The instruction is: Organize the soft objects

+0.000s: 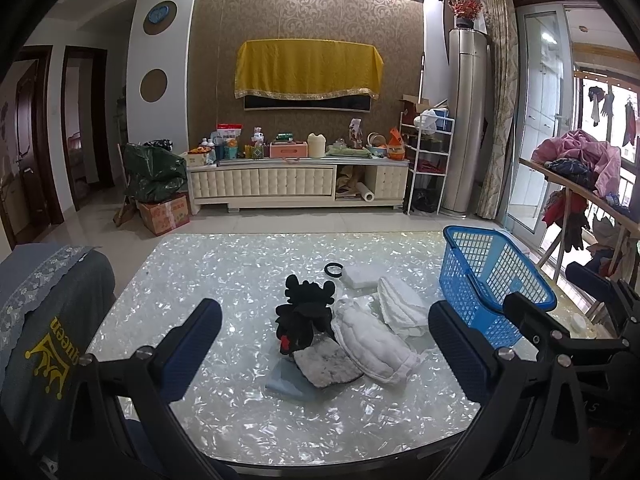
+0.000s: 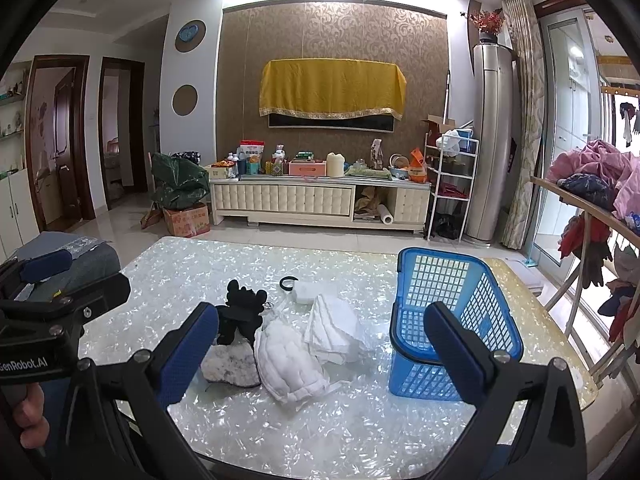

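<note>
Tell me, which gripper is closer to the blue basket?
Right. The right gripper has one finger just in front of the blue basket. The left gripper faces the soft pile, with the basket off to its right.

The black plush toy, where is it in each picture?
Left wrist view: the black plush toy lies mid-table, between the open left claw's fingers, left of the white quilted cloth.
Right wrist view: the toy sits left of centre, just beyond the open right claw's left finger.
Shared landmark: the blue basket, on the right side of the table in both views.
</note>
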Demonstrator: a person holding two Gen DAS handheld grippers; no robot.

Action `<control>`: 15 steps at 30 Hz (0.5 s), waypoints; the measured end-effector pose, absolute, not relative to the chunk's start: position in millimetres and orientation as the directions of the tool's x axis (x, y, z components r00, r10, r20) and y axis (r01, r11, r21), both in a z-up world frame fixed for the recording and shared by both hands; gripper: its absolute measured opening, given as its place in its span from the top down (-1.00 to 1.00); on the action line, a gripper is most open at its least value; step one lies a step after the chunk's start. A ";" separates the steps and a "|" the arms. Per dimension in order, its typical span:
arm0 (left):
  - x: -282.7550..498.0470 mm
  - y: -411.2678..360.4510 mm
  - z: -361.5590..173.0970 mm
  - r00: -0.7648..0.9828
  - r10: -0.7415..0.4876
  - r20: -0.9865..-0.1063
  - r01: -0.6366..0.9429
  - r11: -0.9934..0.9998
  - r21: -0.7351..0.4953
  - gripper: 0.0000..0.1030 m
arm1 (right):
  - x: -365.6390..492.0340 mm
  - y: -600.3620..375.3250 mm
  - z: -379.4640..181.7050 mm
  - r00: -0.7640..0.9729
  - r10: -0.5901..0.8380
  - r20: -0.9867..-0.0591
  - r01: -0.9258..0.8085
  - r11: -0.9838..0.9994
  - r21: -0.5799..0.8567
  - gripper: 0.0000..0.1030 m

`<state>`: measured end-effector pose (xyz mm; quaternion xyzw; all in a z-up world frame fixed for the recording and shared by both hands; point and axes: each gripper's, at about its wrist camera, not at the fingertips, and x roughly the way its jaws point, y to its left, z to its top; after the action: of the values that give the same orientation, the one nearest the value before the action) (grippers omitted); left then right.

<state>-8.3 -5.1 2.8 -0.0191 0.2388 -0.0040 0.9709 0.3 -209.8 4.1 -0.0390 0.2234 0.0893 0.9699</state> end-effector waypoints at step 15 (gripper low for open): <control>12.1 -2.7 19.0 0.882 -0.042 -0.469 0.011 0.998 -0.070 -0.99 | 14.9 -217.1 26.6 0.927 0.077 -0.367 -0.110 0.991 -0.070 -1.00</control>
<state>12.1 -2.7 19.0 -0.0325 0.2421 -0.0137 0.9696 14.9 -217.0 26.6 -0.0446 0.1850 0.0476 0.9806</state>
